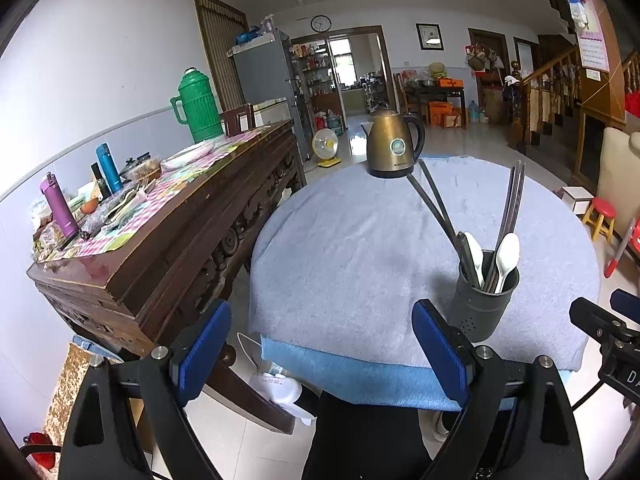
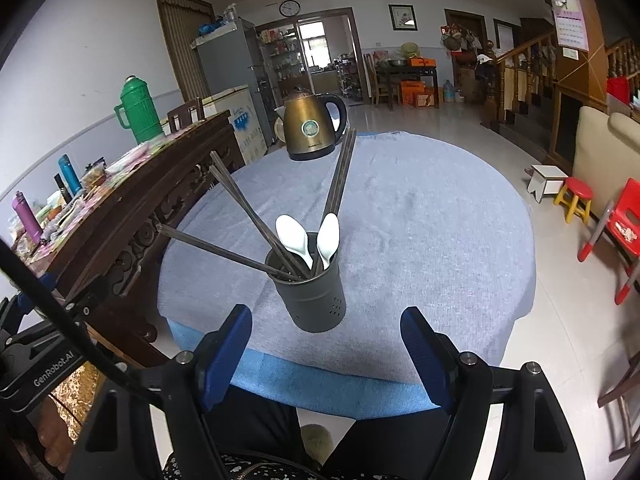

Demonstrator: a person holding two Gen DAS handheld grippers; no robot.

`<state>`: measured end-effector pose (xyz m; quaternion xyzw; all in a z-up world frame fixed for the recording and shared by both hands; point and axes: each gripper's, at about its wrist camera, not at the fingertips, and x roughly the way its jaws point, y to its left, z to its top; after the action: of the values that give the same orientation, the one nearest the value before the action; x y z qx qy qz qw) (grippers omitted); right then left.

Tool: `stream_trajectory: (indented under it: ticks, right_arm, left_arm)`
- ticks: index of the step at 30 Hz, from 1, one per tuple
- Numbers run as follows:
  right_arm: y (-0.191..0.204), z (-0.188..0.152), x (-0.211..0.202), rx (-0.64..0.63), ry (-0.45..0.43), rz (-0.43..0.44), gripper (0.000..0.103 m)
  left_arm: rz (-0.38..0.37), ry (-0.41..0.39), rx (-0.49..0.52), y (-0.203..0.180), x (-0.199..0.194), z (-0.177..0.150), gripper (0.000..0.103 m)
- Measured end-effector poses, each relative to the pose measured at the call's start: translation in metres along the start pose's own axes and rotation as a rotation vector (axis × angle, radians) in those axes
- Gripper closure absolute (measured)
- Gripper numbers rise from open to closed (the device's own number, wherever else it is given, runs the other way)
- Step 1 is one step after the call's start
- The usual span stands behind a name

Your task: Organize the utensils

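**Cup of utensils sits past the open jaws**

A dark cup (image 2: pixel 314 296) stands upright on the counter (image 2: pixel 420 216), which has a blue-grey cloth over it. In the right wrist view the cup is in the middle of the frame, a little above the jaws and between them, but not touching them. The right gripper (image 2: pixel 326 356) has its jaws wide, with nothing in them.

In the cup are two white spoons (image 2: pixel 294 236) and some long dark chopsticks (image 2: pixel 340 176). The chopsticks lean out, some to the upper left and some up toward a brown kettle (image 2: pixel 310 128) at the far side of the counter.

In the left wrist view the cup (image 1: pixel 482 304) is at the lower right, just above the right jaw and off to its side. The left gripper (image 1: pixel 322 350) also has its jaws wide and holds nothing. Only bare cloth lies between them. A wooden sideboard (image 1: pixel 168 216) stands at the left.
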<state>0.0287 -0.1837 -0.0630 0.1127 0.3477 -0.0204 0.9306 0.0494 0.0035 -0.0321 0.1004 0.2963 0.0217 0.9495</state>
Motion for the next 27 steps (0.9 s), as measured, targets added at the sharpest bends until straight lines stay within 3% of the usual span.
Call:
stream_trajectory:
  ticks: [9, 27]
  right_arm:
    - [0.0012, -0.0043, 0.0102, 0.020, 0.027, 0.006, 0.023]
    - [0.0025, -0.0015, 0.0062, 0.023, -0.001, 0.011, 0.023]
  left_arm:
    - [-0.002, 0.030, 0.015, -0.0001, 0.0062, -0.0066, 0.011]
    - [0.010, 0.026, -0.002, 0.0033, 0.0038, -0.0037, 0.011]
